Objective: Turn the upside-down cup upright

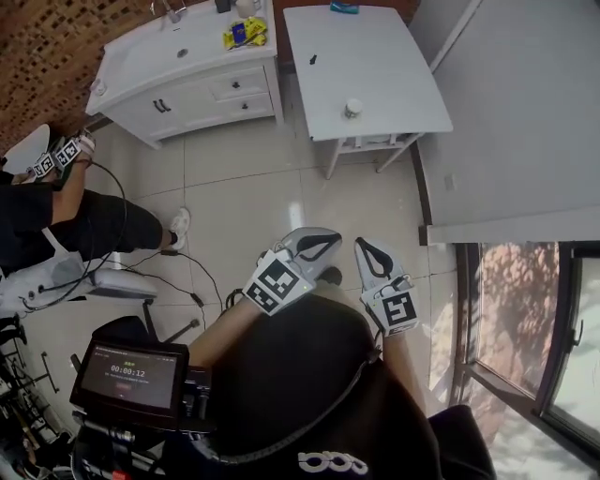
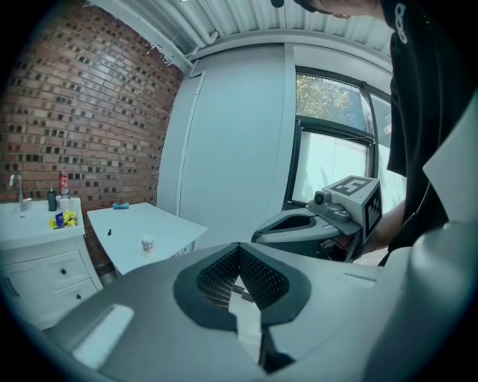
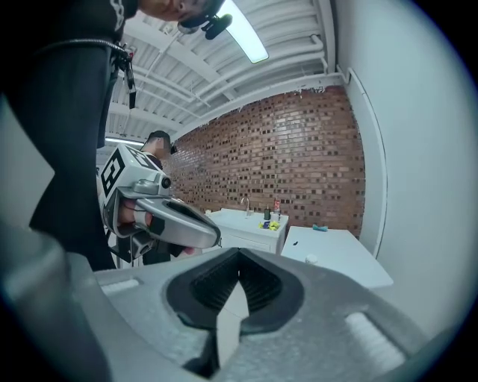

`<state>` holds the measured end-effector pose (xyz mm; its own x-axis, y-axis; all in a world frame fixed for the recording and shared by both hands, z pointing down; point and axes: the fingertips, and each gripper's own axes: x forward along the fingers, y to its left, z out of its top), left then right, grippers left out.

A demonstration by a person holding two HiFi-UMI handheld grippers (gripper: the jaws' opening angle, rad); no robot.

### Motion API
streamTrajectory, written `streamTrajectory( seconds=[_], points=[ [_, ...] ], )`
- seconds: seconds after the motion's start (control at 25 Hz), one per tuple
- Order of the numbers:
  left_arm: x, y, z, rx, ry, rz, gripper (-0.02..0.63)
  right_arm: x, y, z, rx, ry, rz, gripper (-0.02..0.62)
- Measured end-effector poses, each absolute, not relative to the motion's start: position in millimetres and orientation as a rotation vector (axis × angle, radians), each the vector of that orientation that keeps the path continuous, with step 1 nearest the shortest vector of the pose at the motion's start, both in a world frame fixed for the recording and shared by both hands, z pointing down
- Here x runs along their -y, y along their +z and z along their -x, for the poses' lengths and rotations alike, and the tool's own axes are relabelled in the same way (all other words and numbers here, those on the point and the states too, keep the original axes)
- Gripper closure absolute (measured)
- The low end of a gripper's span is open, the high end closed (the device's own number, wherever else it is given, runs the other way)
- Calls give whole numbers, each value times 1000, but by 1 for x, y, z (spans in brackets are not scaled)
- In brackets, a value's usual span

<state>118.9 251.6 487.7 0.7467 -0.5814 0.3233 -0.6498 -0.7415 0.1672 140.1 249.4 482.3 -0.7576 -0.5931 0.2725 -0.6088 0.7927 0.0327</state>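
A small white cup (image 1: 352, 109) stands near the right edge of a white table (image 1: 375, 56); it is too small to tell which way up. It shows as a speck in the left gripper view (image 2: 148, 243) and the right gripper view (image 3: 311, 259). Both grippers are held close to the person's body, far from the table, over the tiled floor. My left gripper (image 1: 322, 246) (image 2: 239, 248) is shut with nothing in it. My right gripper (image 1: 367, 249) (image 3: 239, 254) is shut and empty too. Each one shows in the other's view, side by side.
A white vanity cabinet (image 1: 202, 94) with a sink stands left of the table, a yellow item (image 1: 246, 34) on top. A blue item (image 1: 343, 7) and a small black piece (image 1: 312, 59) lie on the table. Another person (image 1: 84, 220) sits at left. Cables (image 1: 178, 281) cross the floor.
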Motion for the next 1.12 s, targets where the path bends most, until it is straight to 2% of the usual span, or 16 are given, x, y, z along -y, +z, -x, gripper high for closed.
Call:
streamTrajectory(
  seconds=[1.12],
  points=[
    [-240,482,-149,936,222,-2530,592,-242,494,-185,2687,232,-1029,603]
  ],
)
